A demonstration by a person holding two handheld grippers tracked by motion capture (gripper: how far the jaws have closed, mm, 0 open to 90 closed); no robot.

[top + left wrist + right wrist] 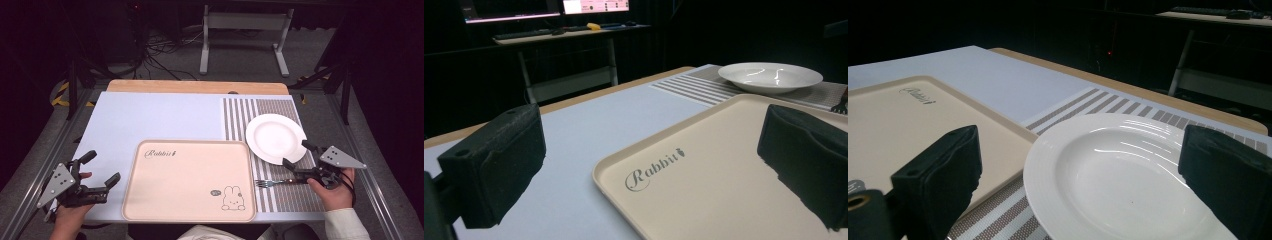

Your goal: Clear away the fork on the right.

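We see a wooden-edged table (197,86) under a pale blue mat (150,117). At six o'clock on it lies a beige rectangular tray (187,180) printed with a rabbit. At three o'clock a striped grey placemat (240,115) carries a round white plate (275,137); at four o'clock a metal fork (272,182) lies just beside the tray.

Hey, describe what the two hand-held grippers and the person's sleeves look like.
Each hand-held gripper, left and right, is black, with two blocky, padded black jaws and a grey three-cornered plate with dark holes on top. A black cable trails from the left one. The right arm wears a cream sleeve.
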